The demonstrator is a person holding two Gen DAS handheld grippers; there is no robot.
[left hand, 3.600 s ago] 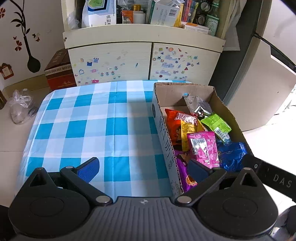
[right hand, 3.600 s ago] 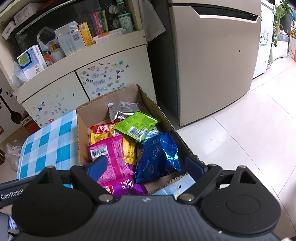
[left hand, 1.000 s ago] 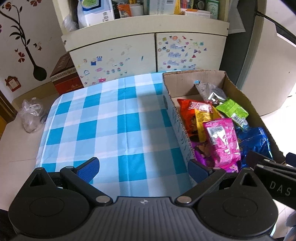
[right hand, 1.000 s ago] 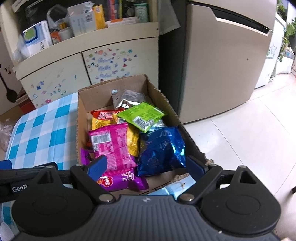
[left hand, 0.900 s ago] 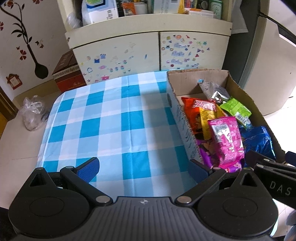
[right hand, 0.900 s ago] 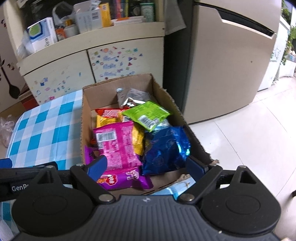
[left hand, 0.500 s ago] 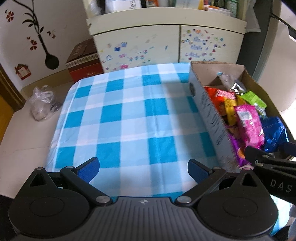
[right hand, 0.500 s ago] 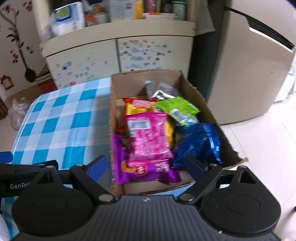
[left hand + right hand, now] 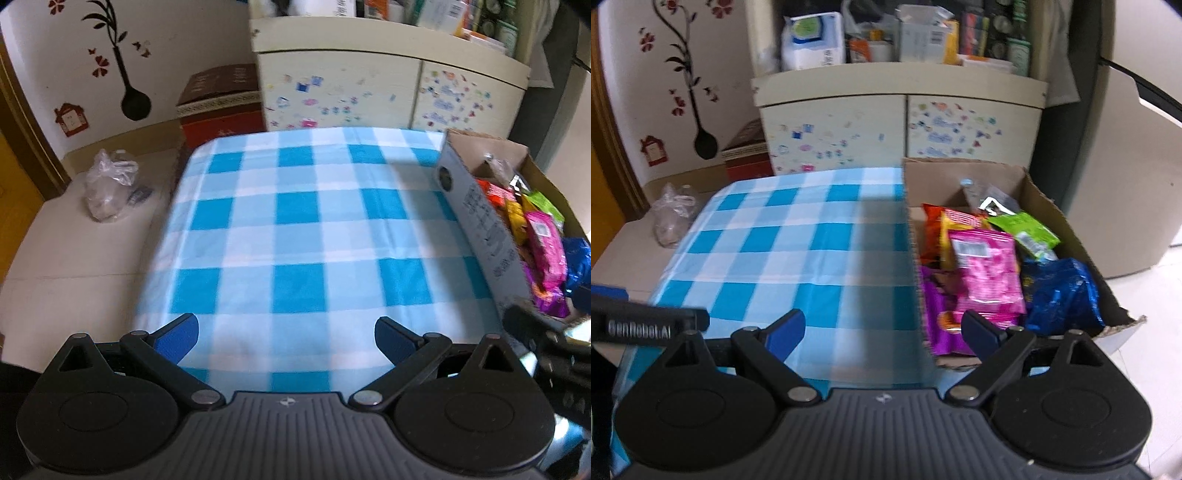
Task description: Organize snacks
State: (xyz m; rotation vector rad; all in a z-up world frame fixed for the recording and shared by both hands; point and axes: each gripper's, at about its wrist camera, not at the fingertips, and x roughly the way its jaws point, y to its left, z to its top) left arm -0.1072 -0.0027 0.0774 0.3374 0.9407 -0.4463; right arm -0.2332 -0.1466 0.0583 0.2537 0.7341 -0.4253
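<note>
A cardboard box (image 9: 1049,206) stands at the right edge of a blue-and-white checked table (image 9: 798,243). It holds several snack bags: a pink bag (image 9: 986,273), a blue bag (image 9: 1063,291), a green bag (image 9: 1027,229), an orange bag (image 9: 934,221) and a purple bag (image 9: 938,314). The box also shows in the left wrist view (image 9: 480,229). My left gripper (image 9: 286,336) is open and empty over the table's near edge. My right gripper (image 9: 882,330) is open and empty, just in front of the box's near left corner.
A cream cabinet (image 9: 901,125) with stickers stands behind the table, its shelf crowded with boxes and bottles. A clear plastic bag (image 9: 109,188) lies on the beige surface left of the table. A red-brown box (image 9: 221,103) stands by the wall. A fridge (image 9: 1137,162) stands right of the box.
Both grippers have swung left and pulled back. The views now centre on the checked table, and the box has shifted to the right. Both stay open and empty.
</note>
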